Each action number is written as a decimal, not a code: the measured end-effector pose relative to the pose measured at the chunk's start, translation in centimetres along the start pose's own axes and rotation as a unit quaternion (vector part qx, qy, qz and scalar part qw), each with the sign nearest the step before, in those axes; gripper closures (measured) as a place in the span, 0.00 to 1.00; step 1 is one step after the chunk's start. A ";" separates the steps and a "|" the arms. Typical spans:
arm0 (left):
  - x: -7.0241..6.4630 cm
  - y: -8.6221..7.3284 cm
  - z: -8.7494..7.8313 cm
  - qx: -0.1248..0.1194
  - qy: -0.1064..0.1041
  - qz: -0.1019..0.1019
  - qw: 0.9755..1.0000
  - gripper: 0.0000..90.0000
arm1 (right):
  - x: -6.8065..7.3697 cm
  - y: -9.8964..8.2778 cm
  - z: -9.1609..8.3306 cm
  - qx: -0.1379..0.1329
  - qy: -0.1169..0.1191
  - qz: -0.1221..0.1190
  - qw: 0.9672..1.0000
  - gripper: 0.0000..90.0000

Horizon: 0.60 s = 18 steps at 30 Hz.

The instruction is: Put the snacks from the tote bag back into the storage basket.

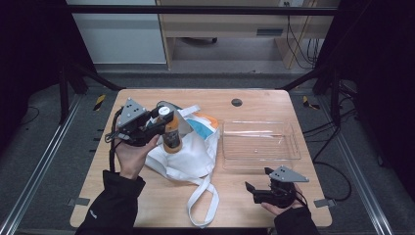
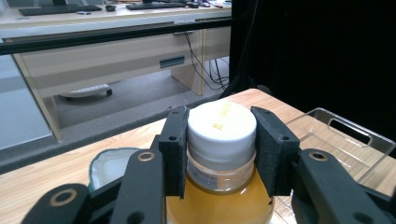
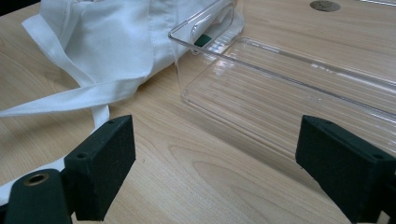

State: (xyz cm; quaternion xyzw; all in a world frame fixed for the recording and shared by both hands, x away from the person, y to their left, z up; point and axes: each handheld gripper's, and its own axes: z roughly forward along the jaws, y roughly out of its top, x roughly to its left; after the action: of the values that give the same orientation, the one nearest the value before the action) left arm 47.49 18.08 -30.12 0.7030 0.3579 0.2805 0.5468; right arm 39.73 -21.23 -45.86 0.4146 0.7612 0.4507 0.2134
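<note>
Since the table (image 1: 147, 205) is the largest surface here, we note it first: pale wood, with bare room along the near edge and the far edge, and dark floor close past every side. On its right half sits the clear tray (image 1: 259, 142), shallow, empty, with thin hard walls and a cut-out handle at the end; we judge it the open landing room. Left of it, touching its wall in the right gripper view, lies the white cloth bag (image 1: 183, 156), limp, its straps trailing toward the near edge where they could snag a low pass.

Above the bag, the left gripper (image 1: 164, 120) pinches the bottle (image 1: 172, 137) by its white ribbed cap (image 2: 222, 135), pads pressed on both sides. The bottle hangs clear of the table, nearly full of amber liquid. We judge it fairly heavy for a cap hold, stiff, with a smooth, likely slippery body; the ribbing gives the better grip, though the weight may swing below it. A grip on the shoulder would be steadier.

The right gripper (image 1: 259, 188) rests near the front right edge, jaws spread, nothing between them.
</note>
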 end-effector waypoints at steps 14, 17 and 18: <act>-2.3 1.6 0.6 -0.004 -0.016 0.019 1.000 0.65 | 0.0 0.0 -0.1 -0.006 0.003 -0.001 1.000 0.13; -2.9 2.0 1.0 -0.006 -0.024 0.022 0.999 0.65 | 0.1 0.0 -0.1 -0.007 0.004 -0.002 1.000 0.13; -3.0 2.0 1.1 -0.007 -0.025 0.022 0.999 0.65 | 0.1 0.0 -0.1 -0.008 0.004 -0.001 1.000 0.13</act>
State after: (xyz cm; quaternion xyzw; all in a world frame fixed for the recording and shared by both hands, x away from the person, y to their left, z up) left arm 46.97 14.74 -28.41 0.7135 0.3263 0.2776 0.5545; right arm 39.62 -21.25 -45.77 0.4102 0.7590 0.4580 0.2141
